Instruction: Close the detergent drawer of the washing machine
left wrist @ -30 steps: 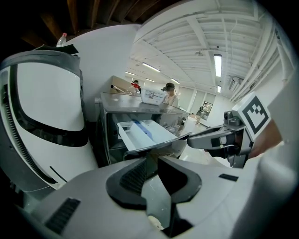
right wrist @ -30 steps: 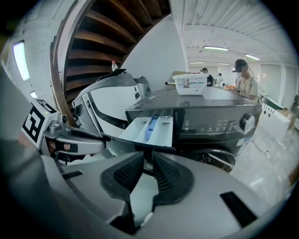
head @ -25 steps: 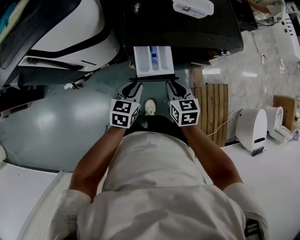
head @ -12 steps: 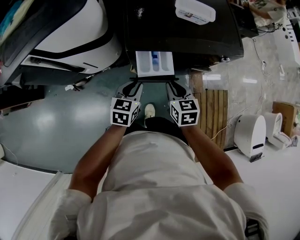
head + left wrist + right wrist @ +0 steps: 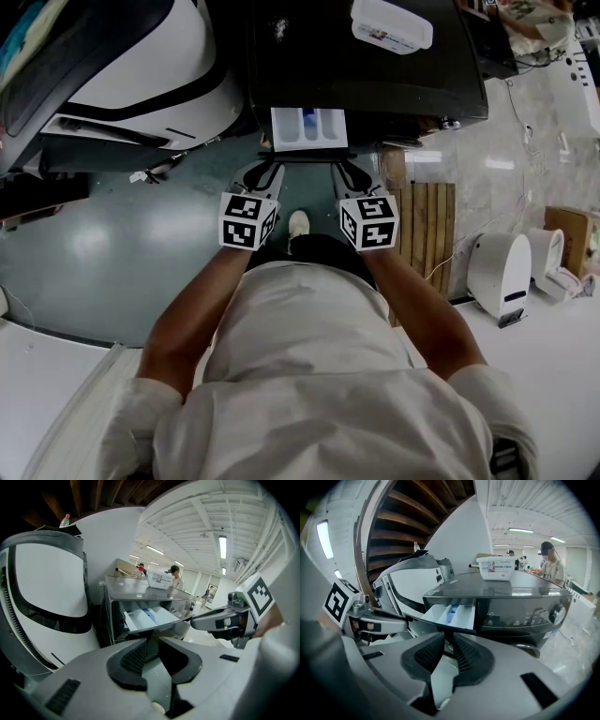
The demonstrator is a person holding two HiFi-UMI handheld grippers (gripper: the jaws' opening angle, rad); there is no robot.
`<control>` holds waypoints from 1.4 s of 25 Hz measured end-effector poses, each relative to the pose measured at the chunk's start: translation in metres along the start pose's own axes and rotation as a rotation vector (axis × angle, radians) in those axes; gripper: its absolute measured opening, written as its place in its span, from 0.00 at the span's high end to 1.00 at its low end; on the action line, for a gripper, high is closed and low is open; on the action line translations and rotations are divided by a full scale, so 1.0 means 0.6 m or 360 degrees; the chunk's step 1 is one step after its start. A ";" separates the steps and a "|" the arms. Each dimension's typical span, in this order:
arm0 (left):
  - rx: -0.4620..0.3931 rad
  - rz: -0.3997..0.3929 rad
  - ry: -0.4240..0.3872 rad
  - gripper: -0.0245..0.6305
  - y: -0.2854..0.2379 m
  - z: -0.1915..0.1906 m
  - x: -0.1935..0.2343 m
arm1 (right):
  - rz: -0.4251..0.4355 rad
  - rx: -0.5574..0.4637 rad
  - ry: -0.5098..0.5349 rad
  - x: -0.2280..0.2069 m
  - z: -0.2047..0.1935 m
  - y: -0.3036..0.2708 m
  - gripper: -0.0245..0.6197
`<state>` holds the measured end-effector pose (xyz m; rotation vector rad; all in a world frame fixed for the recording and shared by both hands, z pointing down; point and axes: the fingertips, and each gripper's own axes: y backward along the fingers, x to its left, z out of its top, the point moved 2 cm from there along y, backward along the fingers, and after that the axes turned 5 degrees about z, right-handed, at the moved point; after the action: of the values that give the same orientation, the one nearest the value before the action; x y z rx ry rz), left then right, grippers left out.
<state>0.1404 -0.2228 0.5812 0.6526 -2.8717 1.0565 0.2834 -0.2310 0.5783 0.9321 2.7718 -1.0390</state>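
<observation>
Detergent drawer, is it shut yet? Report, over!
Left gripper and right gripper: jaws nearly together, tips at the dark front bar. White detergent drawer of the black washing machine partly out. Nothing in the way.

- This is looking like a large open test lab or workshop hall, not a home.
- Long strip lights point(image 5: 222, 546) are running along a high white beamed ceiling, at 1 o'clock in the left gripper view.
- People point(image 5: 551, 564) are standing in the open hall far behind, at 2 o'clock in the right gripper view.
- A washing machine point(image 5: 366, 66) is standing free on a glossy floor point(image 5: 112, 244), at 12 o'clock in the head view.
- White devices point(image 5: 495, 267) are sitting beside a white worktable point(image 5: 553, 375), at 4 o'clock.
</observation>
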 end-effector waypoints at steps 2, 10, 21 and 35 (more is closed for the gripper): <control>-0.0002 0.0002 -0.0004 0.85 -0.004 0.002 0.001 | 0.0001 0.0000 0.0002 -0.004 0.002 -0.003 0.86; -0.0003 0.0023 0.0003 0.85 -0.017 0.015 0.013 | 0.0008 -0.0006 0.0017 -0.013 0.013 -0.017 0.86; -0.0019 0.0059 0.0014 0.85 -0.038 0.034 0.029 | 0.0019 -0.0009 0.0035 -0.034 0.031 -0.036 0.86; -0.0040 0.0100 0.0010 0.85 -0.063 0.060 0.049 | 0.0051 -0.0026 0.0063 -0.051 0.055 -0.063 0.86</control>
<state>0.1327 -0.2822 0.5816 0.5605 -2.9133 1.0260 0.2821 -0.2899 0.5822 1.0021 2.7827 -1.0028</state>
